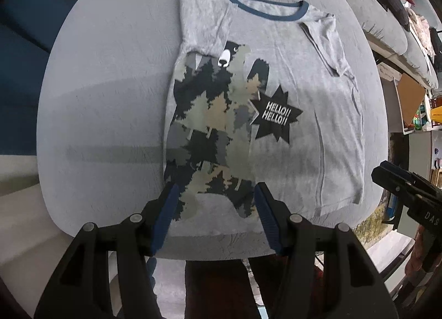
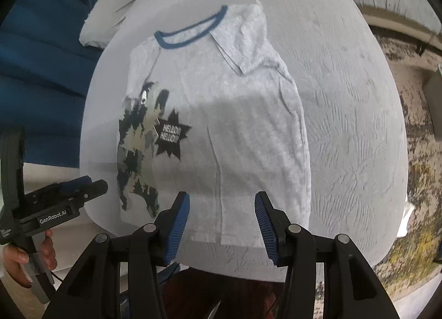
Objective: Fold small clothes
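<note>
On the grey cushion (image 1: pixel 110 103), the T-shirt (image 1: pixel 290 84) hides both folded-in sides; both grippers (image 1: pixel 216 200) (image 2: pixel 222 208) gape.

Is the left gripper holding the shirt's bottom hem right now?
No, the left gripper is open above the t-shirt, pinching no fabric.

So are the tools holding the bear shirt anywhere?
No. Both tools, left and right, are open above the hem of the grey bear T-shirt, gripping nothing.
</note>
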The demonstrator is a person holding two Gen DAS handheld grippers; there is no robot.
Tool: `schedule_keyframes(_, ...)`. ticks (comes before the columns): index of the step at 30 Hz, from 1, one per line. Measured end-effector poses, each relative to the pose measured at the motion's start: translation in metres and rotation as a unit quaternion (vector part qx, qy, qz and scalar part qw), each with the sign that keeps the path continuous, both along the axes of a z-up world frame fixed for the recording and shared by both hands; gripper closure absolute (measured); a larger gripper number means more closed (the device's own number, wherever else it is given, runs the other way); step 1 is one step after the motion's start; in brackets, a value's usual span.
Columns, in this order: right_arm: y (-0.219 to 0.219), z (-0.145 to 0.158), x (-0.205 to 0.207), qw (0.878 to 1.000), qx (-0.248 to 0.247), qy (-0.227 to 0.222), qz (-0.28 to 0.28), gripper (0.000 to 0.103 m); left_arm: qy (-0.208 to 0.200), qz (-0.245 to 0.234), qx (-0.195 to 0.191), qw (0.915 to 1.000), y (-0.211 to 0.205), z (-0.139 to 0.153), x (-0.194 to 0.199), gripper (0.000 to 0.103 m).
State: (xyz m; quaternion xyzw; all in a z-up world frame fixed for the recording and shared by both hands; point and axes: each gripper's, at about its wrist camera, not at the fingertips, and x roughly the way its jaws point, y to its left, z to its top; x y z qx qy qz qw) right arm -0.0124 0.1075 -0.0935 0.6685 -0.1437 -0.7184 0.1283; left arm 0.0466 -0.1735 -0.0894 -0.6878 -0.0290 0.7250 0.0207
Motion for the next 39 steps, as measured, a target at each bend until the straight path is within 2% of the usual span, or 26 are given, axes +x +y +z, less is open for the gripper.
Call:
schedule_keyframes(4,0.014,-0.013,0.012,1.0,0.012,-0.017,-0.005,0.057,-0.004,0.019,0.005,0.9998,-0.017,-0.01,0.013,0.049)
schedule_keyframes(8,0.03,-0.027,0.024,0.999,0.02,-0.039,-0.008,0.058,-0.025,0.04,-0.006,0.9989,-0.042,-0.028,0.031,0.049)
schedule_keyframes(14,0.043,-0.043,0.037,0.998,0.037,-0.052,-0.006,0.058,-0.039,0.045,0.018,0.9981,-0.061,-0.053,0.049,0.049)
schedule_keyframes(19,0.045,-0.054,0.042,0.997,0.042,-0.06,-0.002,0.058,-0.051,0.046,0.007,0.9976,-0.066,-0.07,0.051,0.049)
schedule_keyframes(28,0.049,-0.057,0.046,0.997,0.041,-0.062,-0.009,0.058,-0.067,0.058,0.029,0.9957,-0.073,-0.09,0.05,0.05)
schedule_keyframes(30,0.051,-0.056,0.046,0.997,0.044,-0.061,-0.014,0.058,-0.076,0.069,0.043,0.9938,-0.076,-0.096,0.054,0.053)
schedule_keyframes(32,0.052,-0.057,0.044,0.997,0.041,-0.063,-0.016,0.058,-0.088,0.092,0.075,0.9891,-0.08,-0.103,0.06,0.055)
schedule_keyframes(33,0.052,-0.057,0.044,0.997,0.042,-0.063,-0.016,0.058,-0.094,0.097,0.078,0.9878,-0.081,-0.107,0.061,0.059)
schedule_keyframes(39,0.054,-0.059,0.043,0.997,0.044,-0.066,-0.017,0.058,-0.096,0.102,0.075,0.9873,-0.082,-0.109,0.056,0.061)
